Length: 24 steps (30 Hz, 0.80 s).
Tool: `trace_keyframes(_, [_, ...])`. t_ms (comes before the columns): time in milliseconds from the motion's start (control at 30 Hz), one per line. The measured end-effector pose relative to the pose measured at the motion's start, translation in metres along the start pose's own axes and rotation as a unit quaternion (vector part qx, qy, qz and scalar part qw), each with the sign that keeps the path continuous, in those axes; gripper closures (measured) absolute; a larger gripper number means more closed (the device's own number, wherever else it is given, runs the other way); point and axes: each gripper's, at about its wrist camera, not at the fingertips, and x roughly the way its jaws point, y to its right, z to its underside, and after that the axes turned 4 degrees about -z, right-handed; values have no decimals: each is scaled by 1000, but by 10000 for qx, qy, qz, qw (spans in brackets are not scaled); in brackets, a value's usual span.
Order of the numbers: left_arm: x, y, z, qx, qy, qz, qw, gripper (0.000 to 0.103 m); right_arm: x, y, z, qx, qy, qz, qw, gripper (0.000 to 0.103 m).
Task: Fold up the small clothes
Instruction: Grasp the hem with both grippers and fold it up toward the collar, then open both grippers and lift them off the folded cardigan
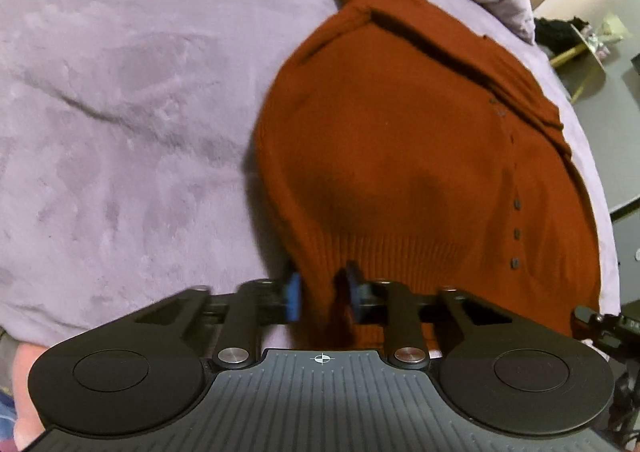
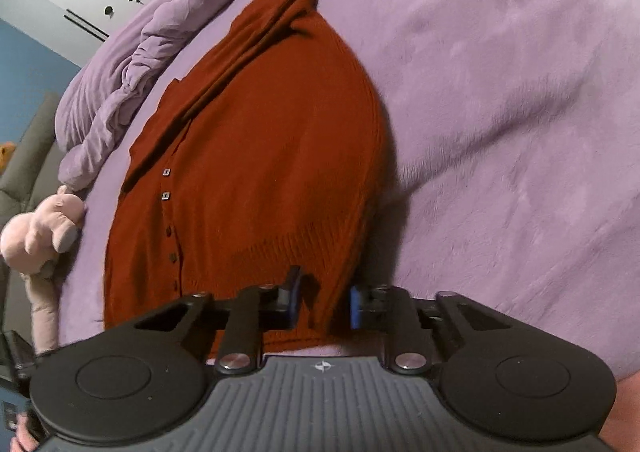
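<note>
I see the rust cardigan [image 1: 400, 155] lying on the lilac blanket [image 1: 120, 111], no label readable. My left gripper [image 1: 323, 294] and right gripper [image 2: 324, 302] each pinch its ribbed hem, jaws narrow.

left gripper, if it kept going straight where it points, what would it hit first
The rust-red cardigan: the left gripper already has its ribbed hem between the pads, with the purple blanket apparently underneath.
</note>
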Motion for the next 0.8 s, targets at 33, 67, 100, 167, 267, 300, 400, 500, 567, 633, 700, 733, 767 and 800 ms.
trace_keyframes(33, [0, -2, 1, -32, -40, 73, 10000, 93, 2, 2, 0, 66, -24, -37, 10000, 92])
trace_keyframes(67, [-1, -4, 0, -65, -76, 147, 9998, 94, 3, 3, 0, 149, -44, -98, 9998, 96])
trace_keyframes(100, [-3, -5, -1, -83, -75, 191, 9998, 95, 4, 4, -1, 250, -68, -193, 9995, 97])
trace_keyframes(167, [-13, -4, -5, -109, 19, 405, 9991, 95, 2, 4, -5, 471, -75, -518, 9975, 97])
trace_keyframes(267, [-37, 2, -23, -208, 419, 833, 9954, 95, -2, -4, -18, 685, 82, -1110, 9914, 98])
trace_keyframes(300, [-44, 4, -32, -257, 589, 942, 9935, 95, -2, -9, -26, 695, 180, -1270, 9893, 98])
trace_keyframes(400, [-55, 18, -63, -294, 1137, 1055, 9875, 95, 3, -30, -56, 485, 560, -1390, 9875, 98])
trace_keyframes(500, [-50, 33, -92, -235, 1556, 826, 9841, 95, 18, -56, -80, -100, 933, -1075, 9898, 98])
trace_keyframes(567, [-37, 40, -106, -268, 1681, 656, 9832, 94, 31, -74, -91, -557, 1154, -670, 9895, 96])
trace_keyframes(633, [-24, 44, -114, -250, 1713, 414, 9840, 93, 40, -92, -98, -1129, 1323, -131, 9847, 91])
trace_keyframes(700, [-16, 46, -116, -56, 1745, 256, 9843, 83, 44, -107, -99, -1788, 1538, 318, 9713, 78])
trace_keyframes(733, [-14, 46, -116, 45, 1771, 241, 9839, 77, 44, -110, -98, -2029, 1590, 448, 9652, 72])
trace_keyframes(767, [-12, 44, -117, 165, 1770, 269, 9837, 70, 41, -108, -101, -2201, 1597, 496, 9610, 59])
trace_keyframes(800, [-9, 42, -116, 297, 1760, 269, 9836, 65, 40, -105, -100, -2297, 1565, 525, 9592, 47])
